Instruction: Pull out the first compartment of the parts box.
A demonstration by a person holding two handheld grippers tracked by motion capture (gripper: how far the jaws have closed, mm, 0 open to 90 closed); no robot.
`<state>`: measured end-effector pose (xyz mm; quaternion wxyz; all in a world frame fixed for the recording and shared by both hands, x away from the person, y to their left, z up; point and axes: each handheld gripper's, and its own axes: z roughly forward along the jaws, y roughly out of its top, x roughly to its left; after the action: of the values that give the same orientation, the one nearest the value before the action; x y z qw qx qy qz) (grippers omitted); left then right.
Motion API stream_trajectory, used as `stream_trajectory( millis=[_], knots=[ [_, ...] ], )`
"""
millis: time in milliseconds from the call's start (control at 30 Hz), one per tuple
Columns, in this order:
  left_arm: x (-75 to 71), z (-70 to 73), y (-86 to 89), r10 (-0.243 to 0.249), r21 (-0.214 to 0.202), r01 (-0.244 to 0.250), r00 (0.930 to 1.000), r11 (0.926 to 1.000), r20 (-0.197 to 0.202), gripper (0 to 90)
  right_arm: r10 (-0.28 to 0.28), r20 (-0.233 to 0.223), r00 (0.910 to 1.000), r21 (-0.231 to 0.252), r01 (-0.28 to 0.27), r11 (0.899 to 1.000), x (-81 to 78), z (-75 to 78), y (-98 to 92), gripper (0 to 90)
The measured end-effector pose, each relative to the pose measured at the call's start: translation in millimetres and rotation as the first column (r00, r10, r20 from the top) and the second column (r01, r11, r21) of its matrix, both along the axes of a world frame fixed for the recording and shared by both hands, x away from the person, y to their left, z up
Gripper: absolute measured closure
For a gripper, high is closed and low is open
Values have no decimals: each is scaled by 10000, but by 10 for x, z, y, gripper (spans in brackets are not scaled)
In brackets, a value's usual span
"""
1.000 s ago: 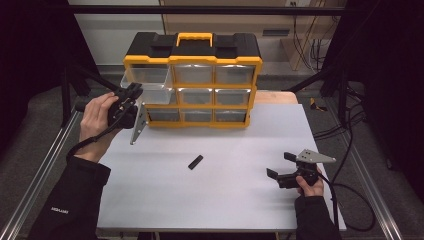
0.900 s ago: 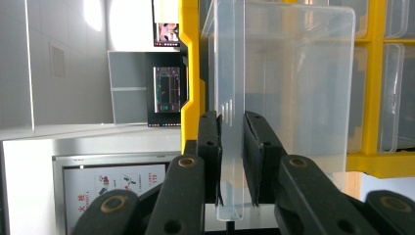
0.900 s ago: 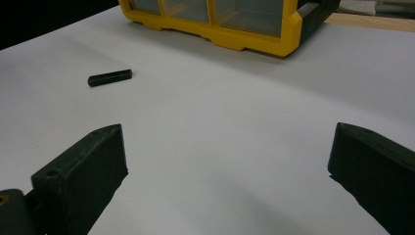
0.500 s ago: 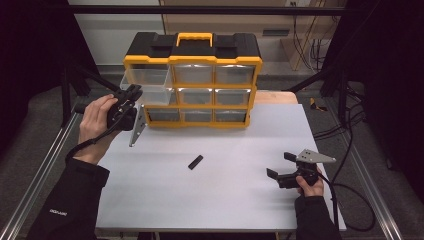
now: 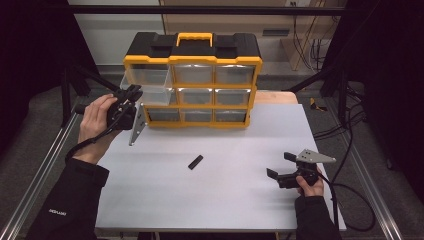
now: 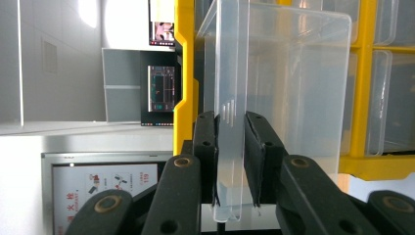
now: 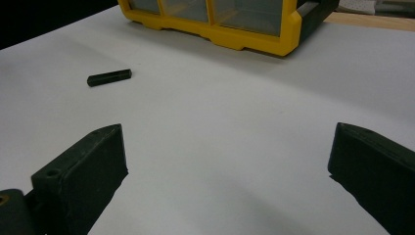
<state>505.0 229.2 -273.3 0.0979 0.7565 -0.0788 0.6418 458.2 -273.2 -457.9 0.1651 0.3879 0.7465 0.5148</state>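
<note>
The front wall of a clear drawer is pinched between the pads of the left gripper — the drawer is seen pulled partly out of the left column of the yellow organiser at the far side of the bench. The right gripper is held low over the bench near its right edge, jaws spread wide with nothing between them. A small black bar lies flat near the bench's middle.

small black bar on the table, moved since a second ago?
No. The small black rectangular bar lies in the same spot on the white table, in front of the yellow drawer cabinet.
</note>
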Motion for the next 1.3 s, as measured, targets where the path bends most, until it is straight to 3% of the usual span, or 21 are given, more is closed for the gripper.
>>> stream_trajectory(
  millis=[267, 500, 633, 900, 967, 1167, 1233, 1300],
  knots=[
    [-3, 61, 14, -23, -952, -37, 9980, 9954, -632, 714, 4, 13, 10000, -27, -4, 10000, 1, 0, -5, 11],
    [-14, 97, 30, -46, -2064, -188, 9936, 9783, -1125, 609, 6, 9, 10000, -17, -6, 10000, 0, 1, -4, 11],
    [-15, 106, 41, -148, -2914, -304, 9883, 9561, -1516, 543, -2, 1, 10000, 8, 2, 10000, 0, 1, -2, 11],
    [-30, 118, 47, -47, -3847, -774, 9781, 9198, -2080, 454, 1, 21, 10000, -7, -1, 10000, 1, 2, -5, 11],
    [-37, 120, 45, -97, -4152, -861, 9747, 9057, -2234, 428, 2, 21, 10000, -3, -2, 10000, 0, 3, -5, 11],
    [-47, 106, 50, -508, -5161, -1101, 9564, 8495, -2877, 364, -4, 35, 10000, -3, 4, 10000, 0, 3, -6, 11],
    [-45, 102, 56, -529, -5353, -1228, 9522, 8357, -3010, 341, 2, 44, 10000, -1, -1, 10000, 0, 4, -6, 11],
    [-46, 97, 67, -668, -5635, -1267, 9484, 8163, -3100, 334, -6, 70, 10000, -5, 6, 10000, 2, 4, -8, 11]
  ],
)
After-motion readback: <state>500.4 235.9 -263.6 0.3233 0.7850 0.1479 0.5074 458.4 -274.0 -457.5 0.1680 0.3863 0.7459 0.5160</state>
